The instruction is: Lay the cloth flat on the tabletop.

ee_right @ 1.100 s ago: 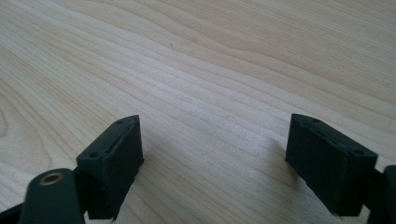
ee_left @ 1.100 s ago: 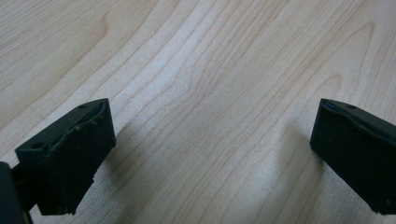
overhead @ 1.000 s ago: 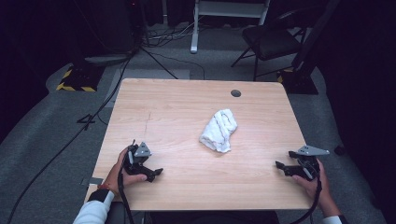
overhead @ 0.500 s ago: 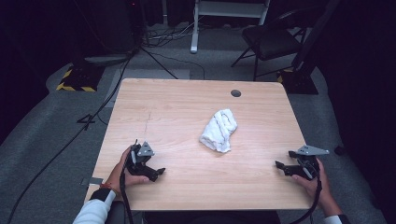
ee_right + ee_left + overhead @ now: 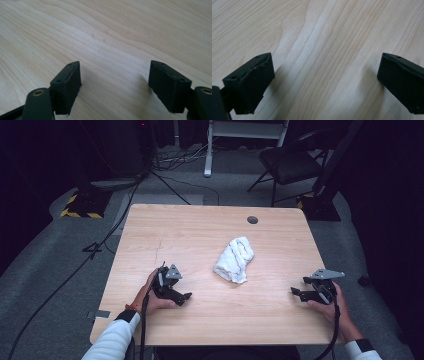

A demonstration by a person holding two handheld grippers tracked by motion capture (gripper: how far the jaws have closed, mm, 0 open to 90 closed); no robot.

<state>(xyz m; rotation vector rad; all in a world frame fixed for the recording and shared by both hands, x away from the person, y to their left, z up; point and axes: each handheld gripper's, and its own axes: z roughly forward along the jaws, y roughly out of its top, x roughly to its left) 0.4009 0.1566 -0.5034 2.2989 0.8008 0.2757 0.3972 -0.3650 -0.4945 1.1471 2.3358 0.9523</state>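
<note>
A person sits at the near edge of a pale wooden table [image 5: 200, 235], a gripper in each hand. The left gripper [image 5: 186, 296] rests low on the near left part of the tabletop, held by the left hand [image 5: 150, 292], its tips aimed right. Seen along its own jaws, they stand wide apart with only bare wood grain between them; it holds nothing. The right gripper [image 5: 295, 293] sits near the right edge, held by the right hand [image 5: 332, 302], its tips aimed left toward the middle. Its jaws are also spread wide over bare wood, nothing in them. A grey plate [image 5: 327, 274] tops it, and a cable [image 5: 335, 330] trails back off the near edge.

A crumpled white cloth [image 5: 234, 259] lies at the middle of the table, between the two grippers and well apart from both. A small dark round hole [image 5: 252, 219] sits near the far edge. Beyond the table, a chair [image 5: 287, 165] and loose cables [image 5: 100, 245] are on the grey floor.
</note>
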